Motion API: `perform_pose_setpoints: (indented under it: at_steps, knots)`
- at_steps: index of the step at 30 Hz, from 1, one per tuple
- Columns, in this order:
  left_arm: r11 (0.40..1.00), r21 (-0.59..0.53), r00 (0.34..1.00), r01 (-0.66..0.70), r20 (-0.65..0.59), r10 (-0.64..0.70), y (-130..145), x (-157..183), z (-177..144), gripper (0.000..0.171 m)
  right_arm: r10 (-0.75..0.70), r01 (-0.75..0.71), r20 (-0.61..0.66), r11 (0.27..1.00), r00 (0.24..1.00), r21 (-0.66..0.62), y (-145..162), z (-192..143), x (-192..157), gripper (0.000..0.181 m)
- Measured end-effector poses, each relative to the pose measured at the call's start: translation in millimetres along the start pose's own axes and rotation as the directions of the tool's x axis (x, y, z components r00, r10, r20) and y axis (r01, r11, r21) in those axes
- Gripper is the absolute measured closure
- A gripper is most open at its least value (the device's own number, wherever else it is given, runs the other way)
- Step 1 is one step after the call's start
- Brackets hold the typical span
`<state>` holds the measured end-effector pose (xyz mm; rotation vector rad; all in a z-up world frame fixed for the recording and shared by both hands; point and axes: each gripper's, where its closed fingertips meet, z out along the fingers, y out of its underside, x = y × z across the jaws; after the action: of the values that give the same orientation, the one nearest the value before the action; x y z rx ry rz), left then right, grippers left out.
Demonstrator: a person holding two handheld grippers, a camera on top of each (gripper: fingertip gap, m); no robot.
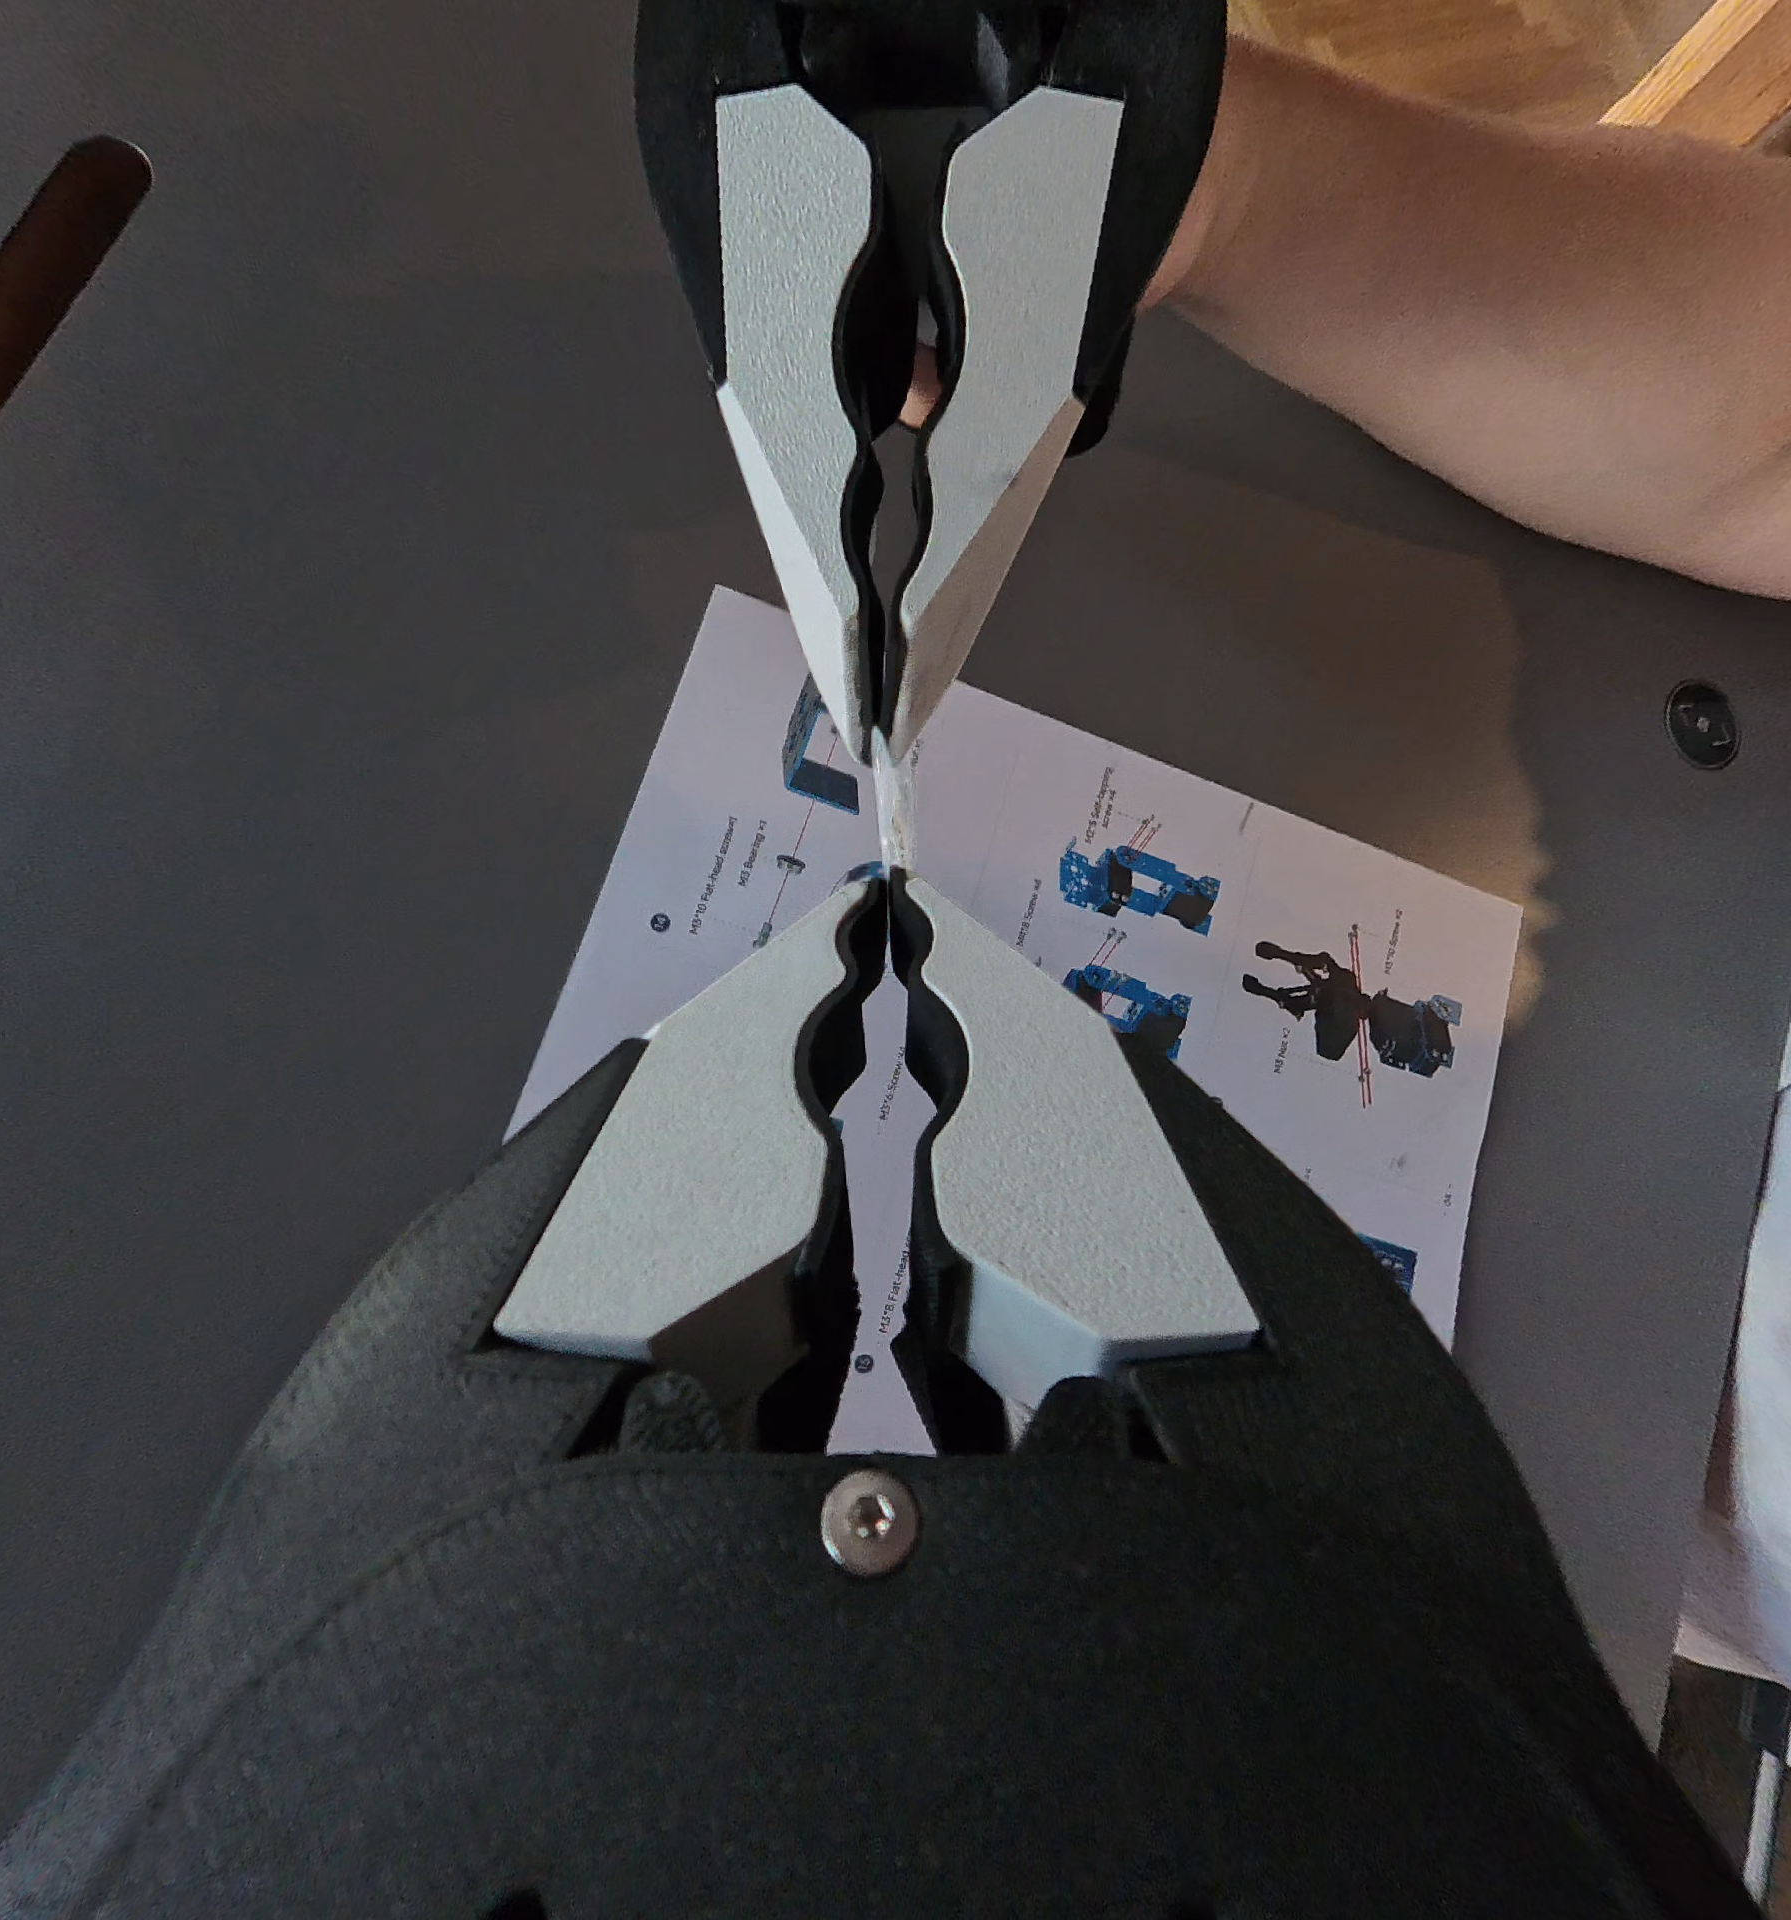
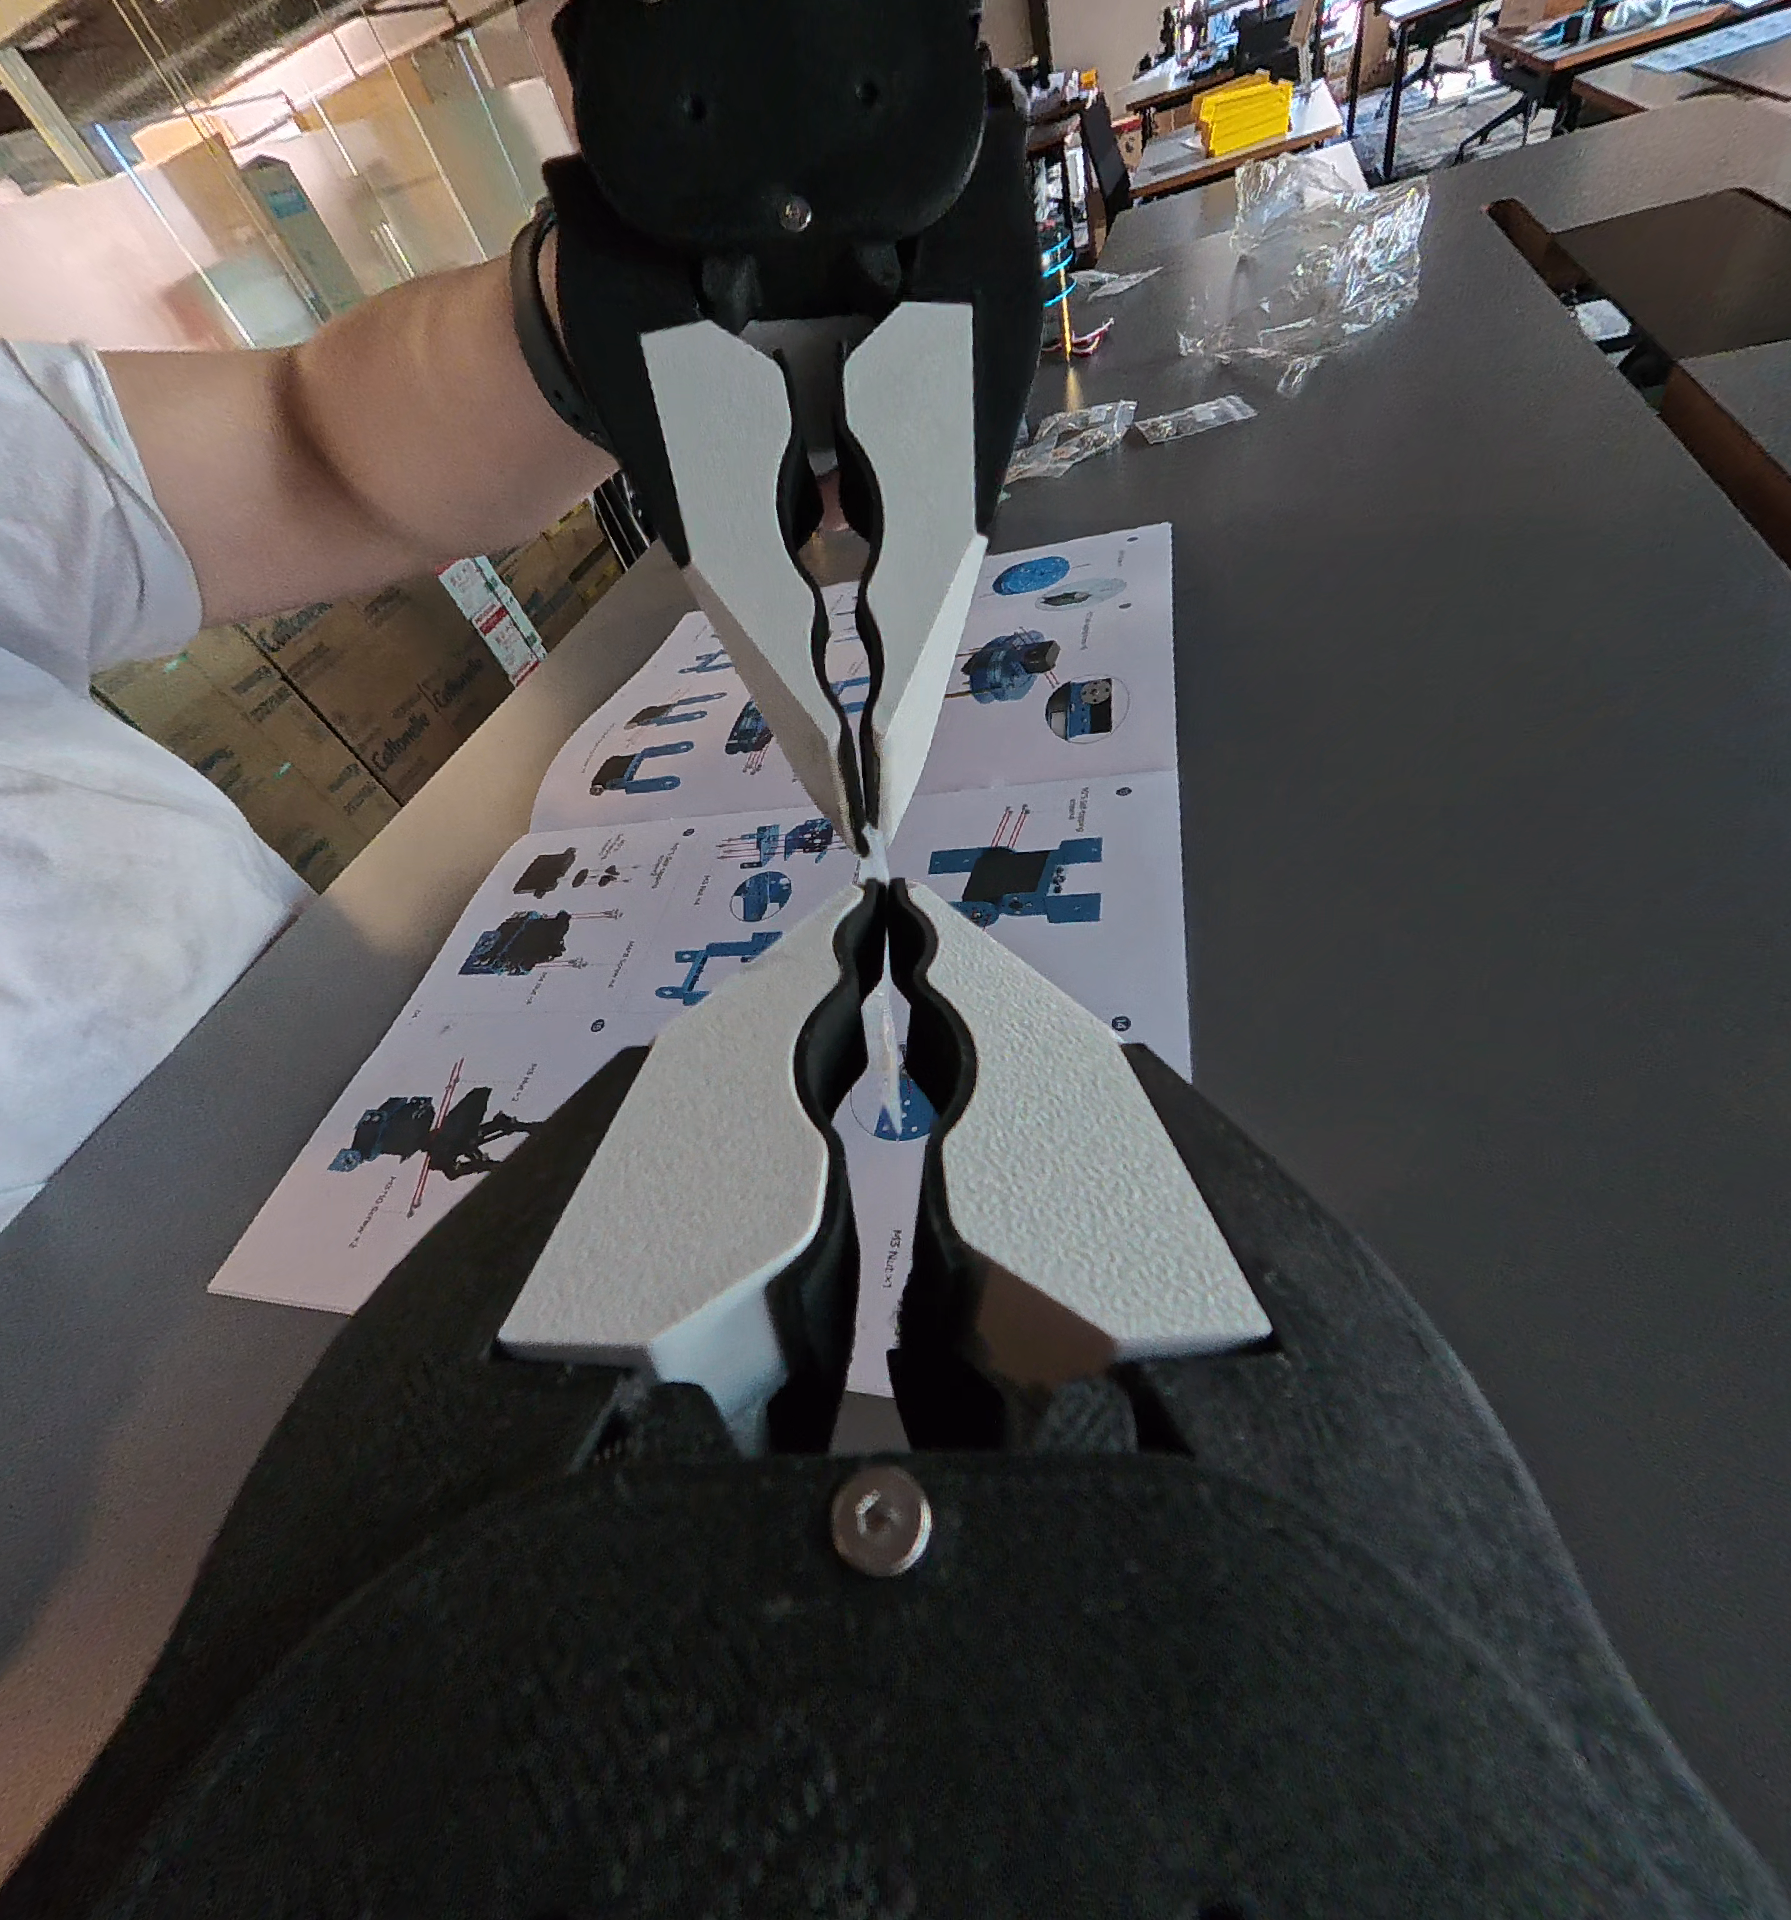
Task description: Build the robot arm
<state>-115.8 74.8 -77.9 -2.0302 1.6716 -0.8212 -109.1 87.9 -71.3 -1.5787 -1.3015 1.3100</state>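
Observation:
My left gripper [image 1: 886,883] and my right gripper [image 2: 878,888] meet tip to tip above a printed instruction sheet [image 1: 1390,1039]. Both are shut on the same small clear plastic packet [image 1: 893,821], which is pinched between them, one at each end. In the left wrist view the right gripper [image 1: 880,738] comes in from the top. In the right wrist view the left gripper [image 2: 865,836] comes in from the top; only a short white sliver of the packet [image 2: 875,868] shows between the tips. What the packet holds cannot be seen.
The sheet [image 2: 1078,665] lies unfolded on a dark grey table [image 2: 1493,935]. Crumpled clear wrap [image 2: 1306,249] and small parts bags [image 2: 1182,421] lie farther back. A person's forearm [image 1: 1493,343] is at the right, and the table edge [image 2: 247,935] runs along the left. The tips of both grippers are at nearly the same place.

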Motion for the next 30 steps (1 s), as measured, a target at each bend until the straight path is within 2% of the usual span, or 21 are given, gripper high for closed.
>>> perform_pose_setpoints:
  at_steps: [6, 9, 10, 12, 15, 17, 19, 25, 30]
  knots:
    - [0.999, 0.020, 0.999, 0.044, 0.004, -0.044, 0.5, -1.5, 0.0, 0.171, 0.042, -0.043, 0.020, 0.999, 0.999, 0.022, -1.3, -1.0, 2.0, 0.181]
    - [0.999, 0.005, 0.999, 0.052, 0.014, -0.052, 5.4, -7.1, 4.6, 0.160, 0.052, -0.053, 0.023, 0.996, 0.998, 0.069, -7.6, -8.2, 3.4, 0.181]
    - [0.999, 0.008, 0.999, 0.049, 0.009, -0.049, 5.8, -6.8, 6.5, 0.160, 0.052, -0.054, 0.025, 0.996, 0.998, 0.078, -9.0, -10.2, 3.0, 0.181]
    - [0.999, 0.035, 0.999, 0.036, 0.001, -0.036, 3.3, -5.1, 8.1, 0.171, 0.050, -0.051, 0.022, 0.996, 0.999, 0.077, -8.5, -12.3, 2.5, 0.181]
    - [0.998, 0.052, 0.999, 0.035, -0.015, -0.035, 1.3, -2.6, 8.0, 0.171, 0.056, -0.057, 0.021, 0.995, 0.998, 0.077, -7.0, -14.1, 2.9, 0.181]
    - [0.997, 0.063, 0.999, 0.034, -0.006, -0.034, -0.3, -4.1, 6.9, 0.164, 0.058, -0.059, 0.019, 0.995, 0.998, 0.078, -6.1, -14.8, 3.4, 0.181]
    - [0.998, 0.062, 0.999, 0.026, -0.019, -0.025, -0.3, -2.4, 6.2, 0.171, 0.057, -0.059, 0.017, 0.995, 0.998, 0.082, -6.5, -15.2, 3.8, 0.181]
    - [0.998, 0.055, 0.999, 0.012, -0.040, -0.009, 0.7, 0.3, 7.8, 0.171, 0.060, -0.062, 0.026, 0.995, 0.998, 0.083, -4.8, -15.5, 4.0, 0.181]
    - [0.998, 0.058, 1.000, 0.008, 0.011, -0.009, -0.7, -8.8, 11.0, 0.171, 0.063, -0.063, 0.011, 0.995, 0.998, 0.082, -4.0, -16.8, 7.5, 0.181]
